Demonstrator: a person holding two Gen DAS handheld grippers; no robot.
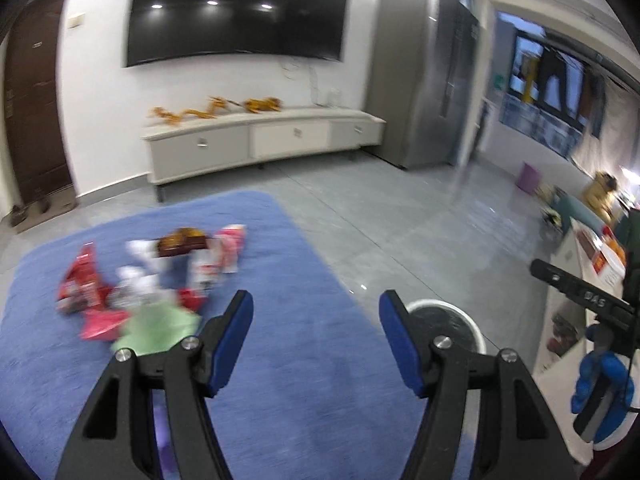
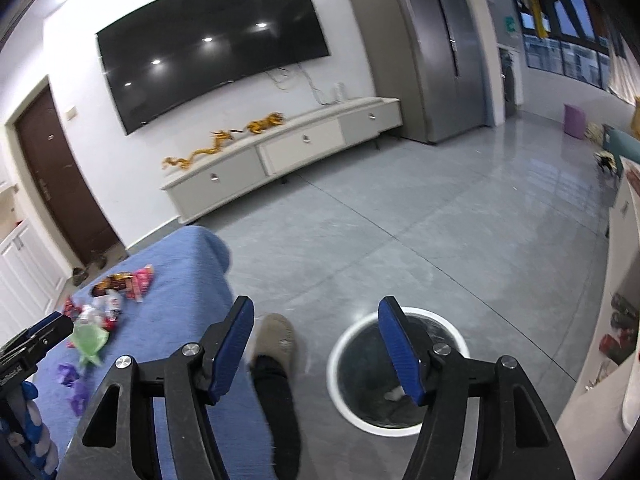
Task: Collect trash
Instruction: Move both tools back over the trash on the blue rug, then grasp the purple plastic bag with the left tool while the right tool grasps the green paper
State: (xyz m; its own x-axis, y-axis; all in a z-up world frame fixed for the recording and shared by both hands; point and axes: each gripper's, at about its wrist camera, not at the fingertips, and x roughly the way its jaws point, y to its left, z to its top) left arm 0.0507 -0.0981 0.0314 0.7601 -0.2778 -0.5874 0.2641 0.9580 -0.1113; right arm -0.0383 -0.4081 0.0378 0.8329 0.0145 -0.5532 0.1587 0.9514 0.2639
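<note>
Two grippers hang over the scene with their blue-padded jaws spread wide and nothing between them: the left gripper (image 1: 316, 300) above the blue mat (image 1: 300, 264), the right gripper (image 2: 316, 306) above the grey floor (image 2: 400, 232) just off the mat's right edge. Most of the trash (image 1: 140, 280) lies in a loose pile near the mat's far left corner (red, pink and white wrappers, a brown packet, a green scrap, all blurred), with a few purple scraps (image 2: 72, 380) closer along the left edge. Beside the mat's right edge stands a round white-rimmed bin (image 2: 396, 372), its dark inside holding a small white crumpled piece (image 2: 394, 394). Between mat and bin shows a beige shoe (image 2: 276, 340) on a black-trousered leg.
</note>
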